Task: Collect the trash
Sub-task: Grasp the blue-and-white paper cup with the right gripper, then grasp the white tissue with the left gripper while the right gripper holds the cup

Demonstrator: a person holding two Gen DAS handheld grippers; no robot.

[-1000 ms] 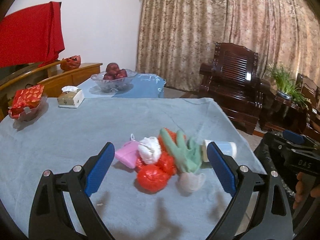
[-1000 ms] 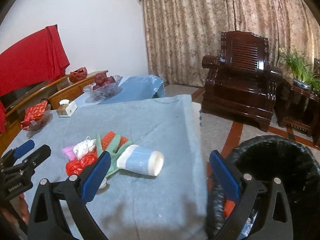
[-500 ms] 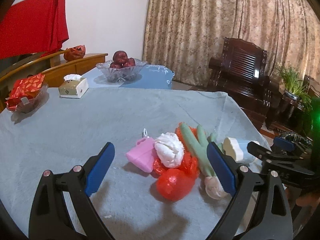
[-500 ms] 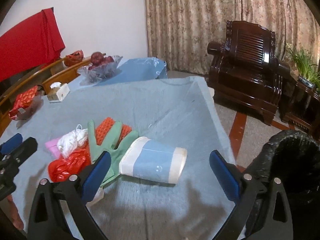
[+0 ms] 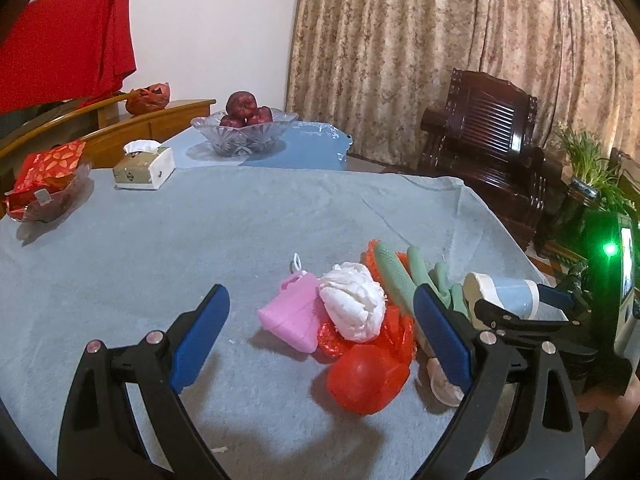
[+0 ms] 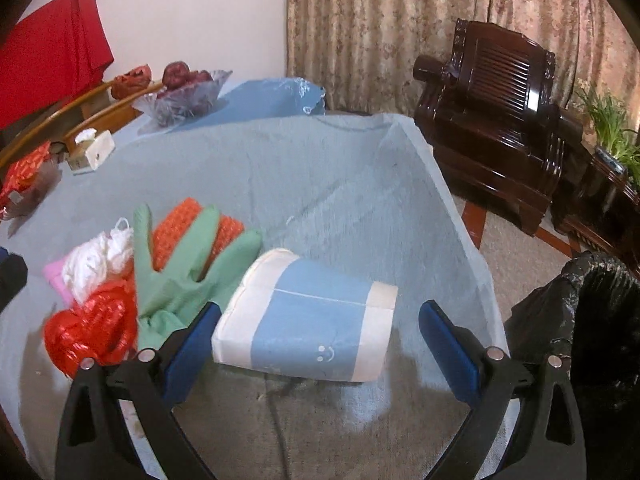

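Right wrist view: the right gripper (image 6: 318,342), jaws spread, straddles a blue-and-white paper cup (image 6: 308,320) at lower centre; the left gripper (image 5: 320,336) gapes over the trash pile (image 5: 352,320).

Black bin (image 6: 592,320) (right side) cut off

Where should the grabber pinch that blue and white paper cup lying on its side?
Probably across the blue middle of the paper cup, coming from the near side where the right hand-held gripper already hangs open. The cup lies flat and squashed, so its long sides face the fingers.
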